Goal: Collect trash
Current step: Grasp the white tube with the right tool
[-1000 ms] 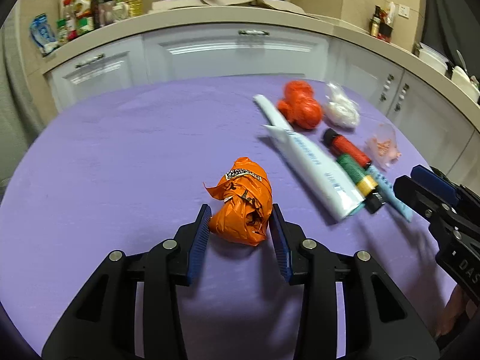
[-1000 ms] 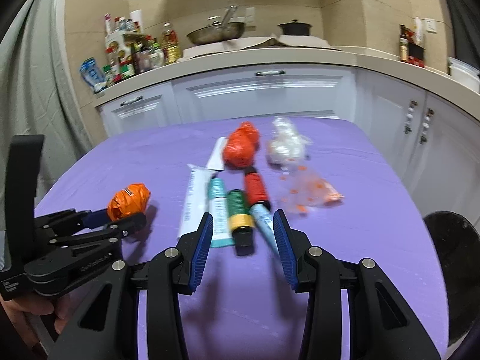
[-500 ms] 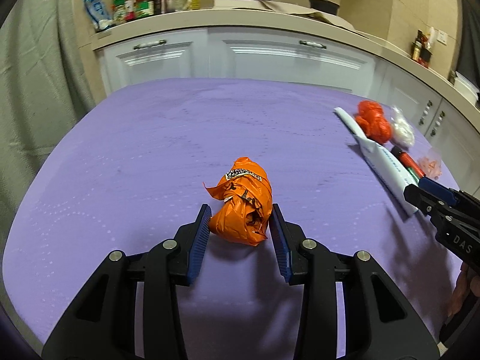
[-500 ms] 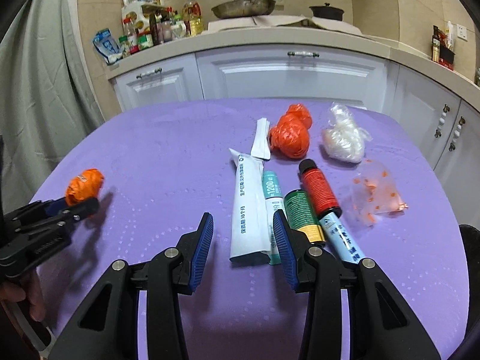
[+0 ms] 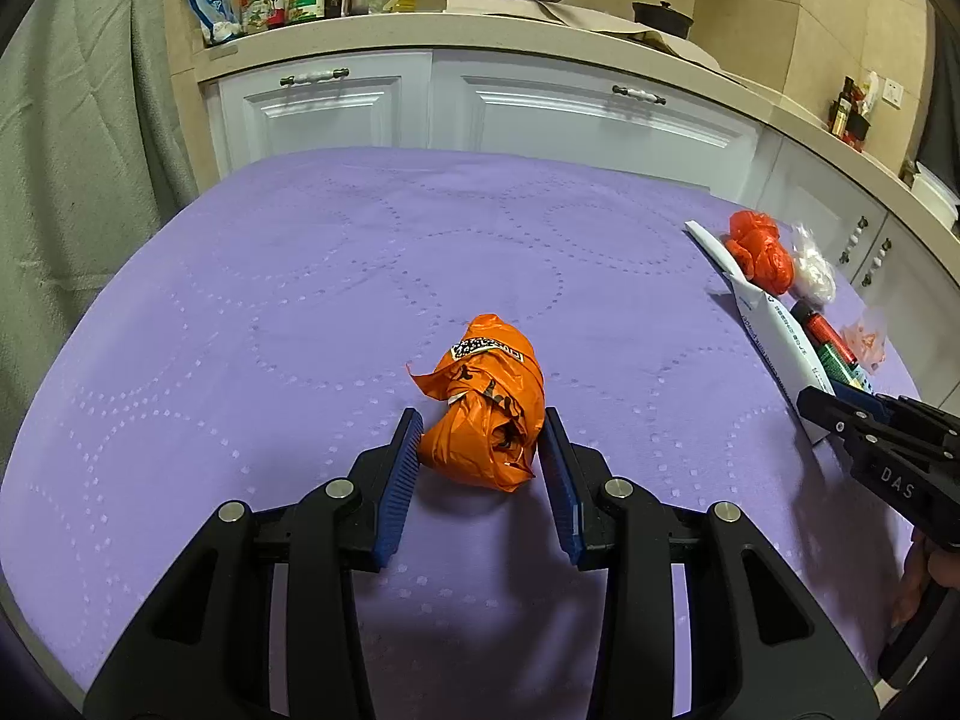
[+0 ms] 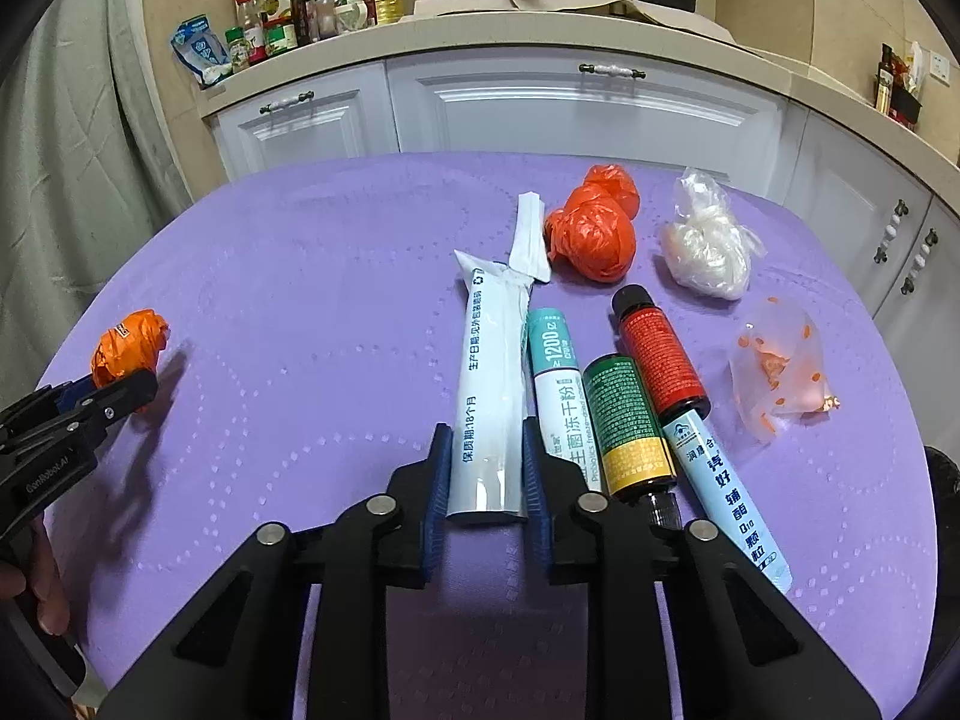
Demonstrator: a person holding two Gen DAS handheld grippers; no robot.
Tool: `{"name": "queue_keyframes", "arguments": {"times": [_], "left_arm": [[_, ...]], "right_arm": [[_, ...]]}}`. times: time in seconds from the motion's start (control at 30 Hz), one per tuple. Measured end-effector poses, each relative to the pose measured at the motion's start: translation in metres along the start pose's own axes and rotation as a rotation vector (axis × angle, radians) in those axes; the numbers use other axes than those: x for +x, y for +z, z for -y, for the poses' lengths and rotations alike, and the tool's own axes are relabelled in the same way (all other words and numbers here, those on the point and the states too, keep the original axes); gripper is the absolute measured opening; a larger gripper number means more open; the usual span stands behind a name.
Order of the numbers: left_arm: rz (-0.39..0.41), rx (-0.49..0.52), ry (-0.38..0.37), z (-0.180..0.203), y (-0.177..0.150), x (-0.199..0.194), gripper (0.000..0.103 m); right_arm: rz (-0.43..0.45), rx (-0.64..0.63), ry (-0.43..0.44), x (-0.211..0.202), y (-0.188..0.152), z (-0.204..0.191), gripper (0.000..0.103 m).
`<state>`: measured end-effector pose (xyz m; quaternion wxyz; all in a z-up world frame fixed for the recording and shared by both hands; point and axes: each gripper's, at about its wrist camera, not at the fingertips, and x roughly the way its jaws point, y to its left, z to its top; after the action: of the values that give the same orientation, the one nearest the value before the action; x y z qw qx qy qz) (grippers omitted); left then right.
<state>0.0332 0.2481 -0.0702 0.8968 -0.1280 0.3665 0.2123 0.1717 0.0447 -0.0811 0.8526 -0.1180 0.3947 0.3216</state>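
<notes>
My left gripper (image 5: pixel 480 426) is shut on a crumpled orange wrapper (image 5: pixel 486 405), held over the purple tablecloth (image 5: pixel 300 300); the wrapper also shows in the right wrist view (image 6: pixel 126 345). My right gripper (image 6: pixel 483 450) has its blue pads on both sides of the near end of a long white-and-blue packet (image 6: pixel 489 384) that lies on the cloth. Beside it lie a teal-and-white sachet (image 6: pixel 555 372), a green-and-yellow bottle (image 6: pixel 627 420), a red bottle (image 6: pixel 657 354) and a pale blue sachet (image 6: pixel 726 498).
A red crumpled bag (image 6: pixel 594 228), a clear white bag (image 6: pixel 708 240) and a clear bag with orange dots (image 6: pixel 780 366) lie at the back right. White kitchen cabinets (image 6: pixel 570 108) stand behind the table. A dark bin (image 6: pixel 945 492) shows at the right edge.
The left gripper has moved left with the orange wrapper, away from the other trash. The right gripper has moved left from the bottles onto the white packet and narrowed around its end.
</notes>
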Motion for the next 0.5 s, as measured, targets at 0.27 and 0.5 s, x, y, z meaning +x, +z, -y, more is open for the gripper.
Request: {"name": "queue_keyframes", "arguments": {"times": [0.27, 0.5], "left_arm": [[0.024, -0.004, -0.003, 0.002, -0.001, -0.011, 0.038], [0.057, 0.021, -0.043, 0.019, 0.001, -0.027, 0.038]], "right_arm": [[0.057, -0.012, -0.006, -0.016, -0.001, -0.004, 0.006], [0.116, 0.01, -0.019, -0.044, -0.007, 0.01, 0.006]]}}
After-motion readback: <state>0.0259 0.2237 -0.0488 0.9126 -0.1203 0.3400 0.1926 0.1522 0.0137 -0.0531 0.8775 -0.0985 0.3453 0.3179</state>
